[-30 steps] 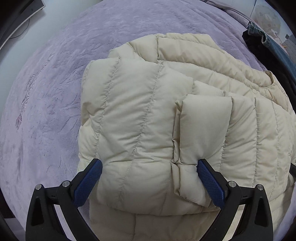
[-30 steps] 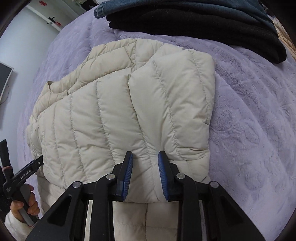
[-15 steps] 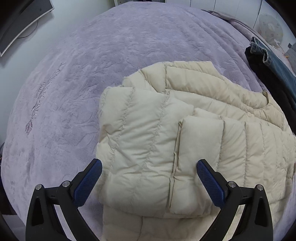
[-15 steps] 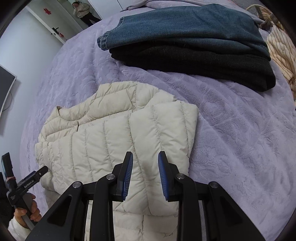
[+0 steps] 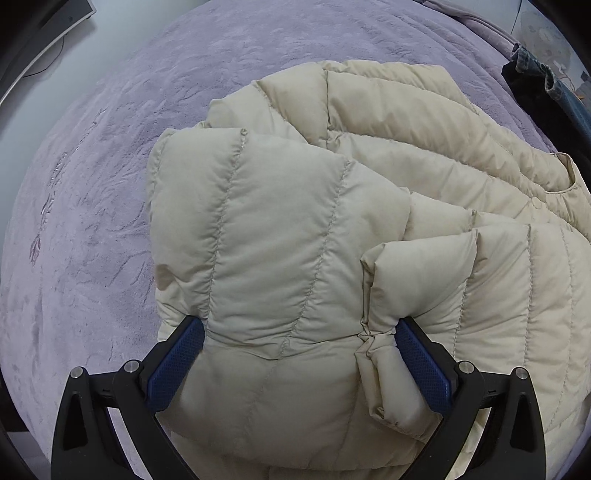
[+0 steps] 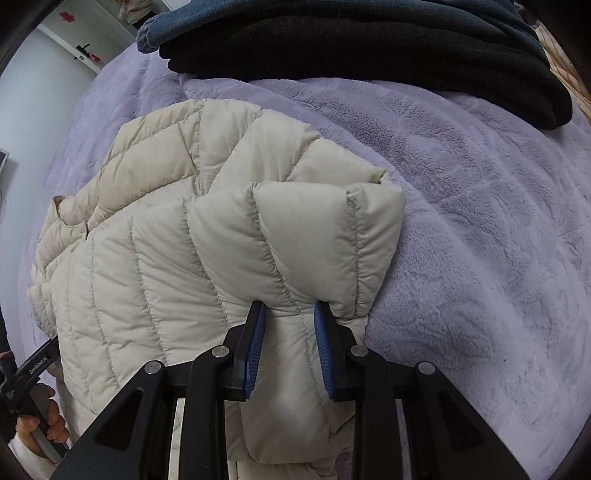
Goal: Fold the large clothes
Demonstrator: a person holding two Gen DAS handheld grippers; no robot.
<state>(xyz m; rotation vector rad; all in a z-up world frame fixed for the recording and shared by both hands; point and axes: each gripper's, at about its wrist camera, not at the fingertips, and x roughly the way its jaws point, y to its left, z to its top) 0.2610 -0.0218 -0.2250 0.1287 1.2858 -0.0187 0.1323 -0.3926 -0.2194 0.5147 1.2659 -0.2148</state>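
A cream quilted puffer jacket (image 5: pixel 295 240) lies folded on the purple bedspread (image 5: pixel 92 240); it also shows in the right wrist view (image 6: pixel 207 258). My left gripper (image 5: pixel 300 328) is wide open, and the folded jacket's near edge bulges up between its blue pads. My right gripper (image 6: pixel 290 314) is nearly closed, and its pads pinch a fold of the jacket's near right corner. The jacket's collar (image 5: pixel 561 184) lies at the far right in the left wrist view.
A stack of folded clothes, black (image 6: pixel 369 48) under blue denim (image 6: pixel 177 22), lies at the far side of the bed. The left hand-held gripper (image 6: pixel 33 373) shows at the lower left of the right wrist view. A monitor (image 5: pixel 33 33) stands beyond the bed's left edge.
Both grippers have come down and forward onto the jacket after pulling back half a second ago. The right pads now press into a fold of the jacket's corner.
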